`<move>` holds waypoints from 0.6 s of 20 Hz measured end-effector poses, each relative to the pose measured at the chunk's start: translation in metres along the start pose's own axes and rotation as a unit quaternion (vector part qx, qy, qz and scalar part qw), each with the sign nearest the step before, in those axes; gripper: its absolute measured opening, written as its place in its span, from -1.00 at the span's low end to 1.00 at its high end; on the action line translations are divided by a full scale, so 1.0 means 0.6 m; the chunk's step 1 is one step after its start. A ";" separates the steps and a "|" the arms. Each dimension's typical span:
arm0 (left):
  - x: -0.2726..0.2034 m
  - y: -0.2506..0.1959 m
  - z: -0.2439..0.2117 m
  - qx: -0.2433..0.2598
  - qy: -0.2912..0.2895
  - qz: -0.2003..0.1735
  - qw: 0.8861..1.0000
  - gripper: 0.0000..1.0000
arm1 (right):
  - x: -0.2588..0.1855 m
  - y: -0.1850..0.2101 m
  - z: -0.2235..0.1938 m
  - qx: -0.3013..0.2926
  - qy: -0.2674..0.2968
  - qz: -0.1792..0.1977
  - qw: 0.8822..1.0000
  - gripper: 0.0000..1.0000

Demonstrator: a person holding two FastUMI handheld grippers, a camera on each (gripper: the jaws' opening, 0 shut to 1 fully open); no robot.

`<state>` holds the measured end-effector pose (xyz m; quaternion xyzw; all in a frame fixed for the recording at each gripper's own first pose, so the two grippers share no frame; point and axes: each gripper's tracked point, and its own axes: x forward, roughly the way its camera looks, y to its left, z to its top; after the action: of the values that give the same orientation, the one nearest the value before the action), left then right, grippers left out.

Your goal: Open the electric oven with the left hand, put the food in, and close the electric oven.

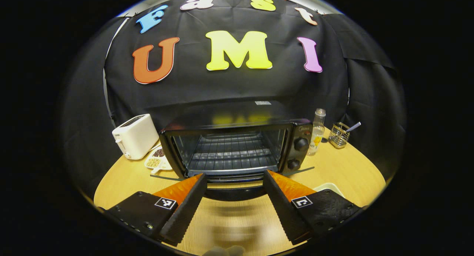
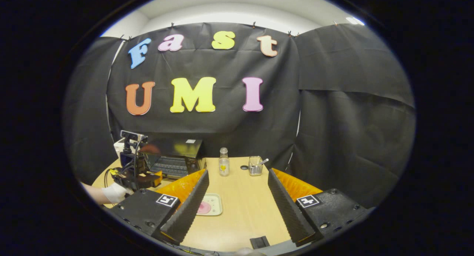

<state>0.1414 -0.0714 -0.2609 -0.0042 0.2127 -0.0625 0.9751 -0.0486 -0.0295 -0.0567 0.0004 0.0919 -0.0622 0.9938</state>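
In the left gripper view the left gripper (image 1: 234,189) has its fingers (image 1: 184,208) spread wide with nothing between them, hanging over the near edge of the wooden desk (image 1: 344,171). Just beyond the fingertips sits the black electric oven (image 1: 237,145), its door (image 1: 231,191) dropped down and open toward the gripper, so the wire rack (image 1: 231,152) inside is bare to see. Two knobs (image 1: 300,144) sit one above the other on the oven's right panel. To the oven's left stands a white toaster (image 1: 135,135), and near its base a small divided dish (image 1: 157,161) with grains lies on the desk, partly tucked beside the oven. To the oven's right a clear bottle (image 1: 317,132) stands upright, and farther right is a wire holder (image 1: 339,135) with a utensil sticking out.

In the right gripper view the right gripper (image 2: 239,182) is also wide open and holds nothing. Between its fingers, on the desk, lies a pale tray (image 2: 216,208) carrying the pink food (image 2: 203,207), partly hidden by the left-side finger. Far left, a gloved hand (image 2: 114,192) holds the other gripper in front of the open oven. The bottle and the wire holder stand at the far edge of the desk, near the black cloth wall (image 2: 351,130).
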 end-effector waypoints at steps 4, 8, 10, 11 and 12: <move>-0.018 -0.004 -0.063 0.005 0.026 -0.001 1.000 0.94 | -0.005 0.003 -0.021 0.005 0.013 0.002 1.000 1.00; -0.023 -0.008 -0.122 0.006 0.051 -0.001 0.999 0.94 | -0.015 0.002 -0.031 0.003 0.017 -0.001 1.000 1.00; -0.020 -0.013 -0.147 0.012 0.064 -0.002 0.998 0.94 | -0.020 -0.004 -0.036 0.000 0.019 -0.007 1.000 1.00; -0.017 -0.013 -0.163 0.016 0.077 -0.004 0.997 0.93 | -0.023 -0.007 -0.039 -0.001 0.020 -0.010 1.000 1.00; -0.013 -0.013 -0.180 0.015 0.091 -0.005 0.996 0.93 | -0.027 -0.009 -0.041 0.000 0.022 -0.013 1.000 1.00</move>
<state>0.0885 -0.0763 -0.3555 0.0147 0.2996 -0.0708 0.9513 -0.0697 -0.0328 -0.0781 0.0008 0.1137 -0.0753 0.9907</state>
